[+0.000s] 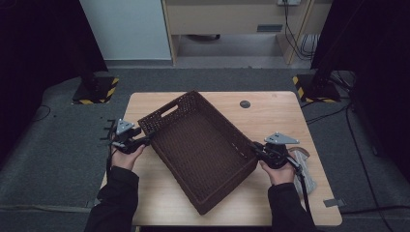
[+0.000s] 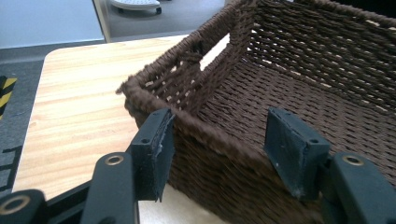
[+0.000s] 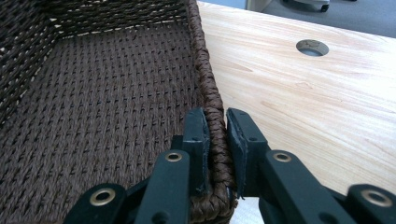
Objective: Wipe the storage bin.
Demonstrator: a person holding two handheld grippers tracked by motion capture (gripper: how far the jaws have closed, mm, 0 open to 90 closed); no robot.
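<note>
Pale wooden table with rounded corners spans mid-frame in the high view; a round grommet hole sits toward its upper middle. Dark brown woven rectangular basket lies diagonally across the centre, empty, with a cut-out handle slot in its upper-left end wall. Right gripper, lower right of the basket, has its jaws pinched narrow on the braided rim, one pad inside the wall and one outside. Left gripper, at the basket's left corner, straddles the rim with its jaws wide, pads clear of the weave. Judgement: the step looks like a two-point grab for moving the basket. Seat the left pads deep over the rim before closing, then lift both sides evenly so the wicker does not twist or slip.
</note>
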